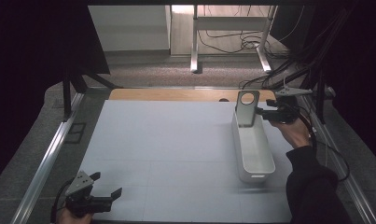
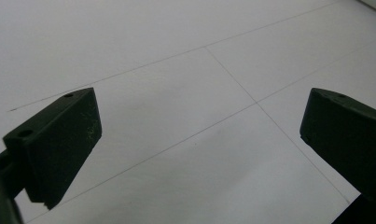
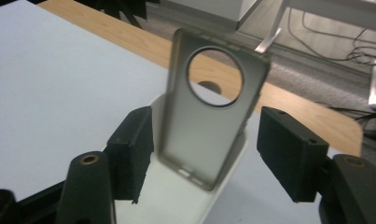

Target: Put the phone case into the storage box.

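Observation:
A grey phone case (image 1: 246,109) with a round camera hole stands upright in the far end of a long white bin (image 1: 258,175), leaning against its end wall. My right gripper (image 1: 260,112) reaches in from the right at that end. In the right gripper view the case (image 3: 209,93) stands between the two black jaws of my right gripper (image 3: 204,154); both pads stay a little apart from its edges, and the bin (image 3: 176,200) lies below. At the near left corner my left gripper (image 1: 107,183) is held wide open over the bare mat (image 2: 199,70), nothing between the jaws of my left gripper (image 2: 199,126).
A pale grey mat (image 1: 167,140) covers the table, with a strip of wood (image 1: 176,94) at its far edge. Metal rails (image 1: 45,158) run along both sides. Cables (image 1: 251,44) and desk legs (image 1: 194,46) lie on the floor beyond.

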### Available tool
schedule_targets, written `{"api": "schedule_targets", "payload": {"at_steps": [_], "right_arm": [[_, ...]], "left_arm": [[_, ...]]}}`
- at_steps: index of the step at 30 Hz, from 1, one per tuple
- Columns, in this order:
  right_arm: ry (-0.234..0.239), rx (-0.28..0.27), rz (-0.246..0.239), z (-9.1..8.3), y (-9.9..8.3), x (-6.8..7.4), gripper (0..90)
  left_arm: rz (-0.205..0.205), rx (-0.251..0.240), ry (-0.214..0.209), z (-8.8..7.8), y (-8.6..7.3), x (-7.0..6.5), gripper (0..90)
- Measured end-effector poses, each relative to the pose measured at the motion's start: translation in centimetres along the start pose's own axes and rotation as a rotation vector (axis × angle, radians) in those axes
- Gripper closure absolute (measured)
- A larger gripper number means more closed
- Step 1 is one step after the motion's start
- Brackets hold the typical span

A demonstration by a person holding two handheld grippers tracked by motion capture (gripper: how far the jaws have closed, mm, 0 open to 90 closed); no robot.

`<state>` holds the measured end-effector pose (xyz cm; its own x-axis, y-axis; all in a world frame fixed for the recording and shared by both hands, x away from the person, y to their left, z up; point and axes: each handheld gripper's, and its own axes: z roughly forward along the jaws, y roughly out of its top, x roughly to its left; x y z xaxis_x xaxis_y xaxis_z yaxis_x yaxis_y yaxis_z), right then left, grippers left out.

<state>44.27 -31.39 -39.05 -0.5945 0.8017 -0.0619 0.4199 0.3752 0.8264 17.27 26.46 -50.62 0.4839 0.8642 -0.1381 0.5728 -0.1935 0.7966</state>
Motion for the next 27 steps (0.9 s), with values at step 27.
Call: {"api": "schedule_targets", "payload": {"at_steps": [27], "right_arm": [[0.087, 0.08, 0.076, -1.8, -3.0, 5.4, 11.3]], "left_arm": [[-0.001, 0.007, -0.006, 0.0, 0.0, 0.1, 0.1]]}}
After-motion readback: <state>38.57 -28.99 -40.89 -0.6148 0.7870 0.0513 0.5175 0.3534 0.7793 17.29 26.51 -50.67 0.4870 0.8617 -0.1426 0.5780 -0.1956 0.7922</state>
